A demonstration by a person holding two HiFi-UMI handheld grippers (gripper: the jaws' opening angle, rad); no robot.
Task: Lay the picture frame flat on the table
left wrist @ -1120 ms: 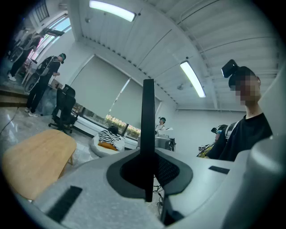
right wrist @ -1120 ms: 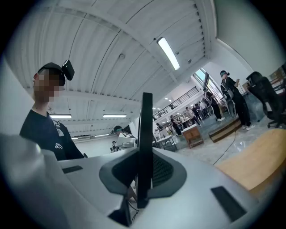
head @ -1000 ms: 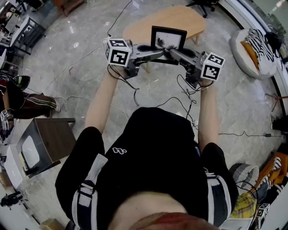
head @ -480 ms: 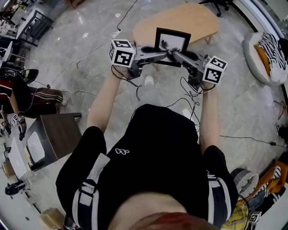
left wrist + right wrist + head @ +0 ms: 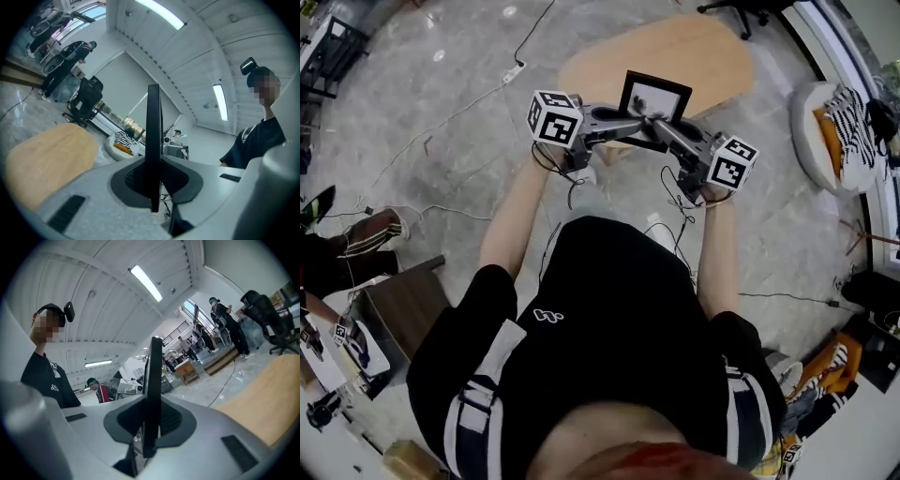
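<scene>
**Two grippers clamp one picture frame at the table's near edge**

Both hand-held tools meet on a single black picture frame (image 5: 655,96), which stands upright in the head view, its white face turned toward the person. It is seen against the near edge of a pale wooden table (image 5: 698,52). Whether its bottom edge touches the tabletop cannot be told.

The left gripper (image 5: 153,183) has its dark pads pressed against the frame, which runs edge-on as a thin black strip straight up between them. The right gripper (image 5: 150,425) pinches the frame the same way, its two pads tight on either face of the narrow dark edge. In the head view the two tools come in from either side and join at the frame's lower part.

Each tool carries a white cube printed with black square marker patterns, the left cube (image 5: 555,117) and the right cube (image 5: 732,162) sitting just above the person's wrists. The person wears a black shirt with a small white logo (image 5: 546,315) on the chest, too small to read.

Black cables (image 5: 675,202) hang from the tools toward the grey marble floor (image 5: 441,141). A white cushion seat (image 5: 825,127) piled with striped cloth sits to the right, well apart from the table, and a dark office chair (image 5: 736,7) stands beyond the table.
</scene>
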